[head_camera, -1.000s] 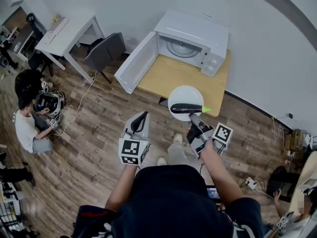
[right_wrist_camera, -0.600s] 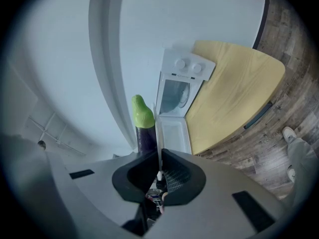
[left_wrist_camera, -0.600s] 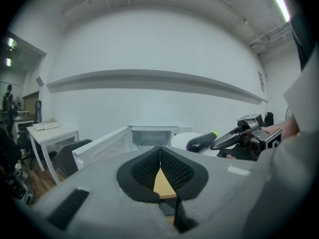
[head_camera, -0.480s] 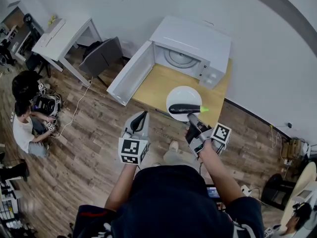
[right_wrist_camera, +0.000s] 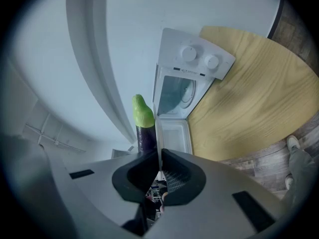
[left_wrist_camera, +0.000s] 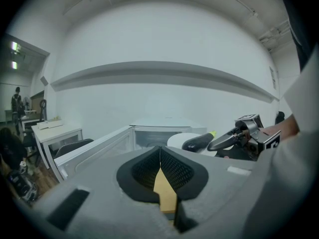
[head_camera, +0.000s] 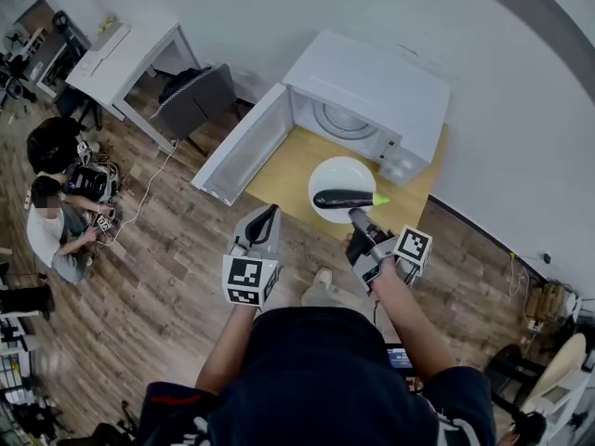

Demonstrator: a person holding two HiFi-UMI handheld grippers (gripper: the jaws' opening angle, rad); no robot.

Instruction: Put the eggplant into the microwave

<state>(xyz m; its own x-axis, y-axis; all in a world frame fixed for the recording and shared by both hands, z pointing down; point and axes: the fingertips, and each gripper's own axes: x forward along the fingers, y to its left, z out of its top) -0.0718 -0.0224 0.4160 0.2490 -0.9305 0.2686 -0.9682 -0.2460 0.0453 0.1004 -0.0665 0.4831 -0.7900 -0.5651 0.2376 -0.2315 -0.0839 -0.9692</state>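
A dark purple eggplant (head_camera: 342, 198) with a green stem lies on a white plate (head_camera: 340, 174). My right gripper (head_camera: 354, 216) is shut on the plate's near rim and holds it over the wooden table (head_camera: 277, 173). In the right gripper view the plate (right_wrist_camera: 157, 131) stands edge-on between the jaws, with the eggplant (right_wrist_camera: 145, 130) beside it. The white microwave (head_camera: 374, 85) stands at the back of the table, its door (head_camera: 244, 145) swung open to the left. My left gripper (head_camera: 269, 216) is shut and empty, left of the plate. The left gripper (left_wrist_camera: 160, 153) view shows the eggplant (left_wrist_camera: 196, 143) to its right.
A white desk (head_camera: 125, 52) and a grey chair (head_camera: 193, 98) stand at the back left. A person (head_camera: 51, 214) sits on the wood floor at the left among cables and gear. A white wall runs behind the microwave.
Both grippers have moved forward toward the microwave. The plate with the eggplant has travelled with the right gripper and is now closer to the open oven.
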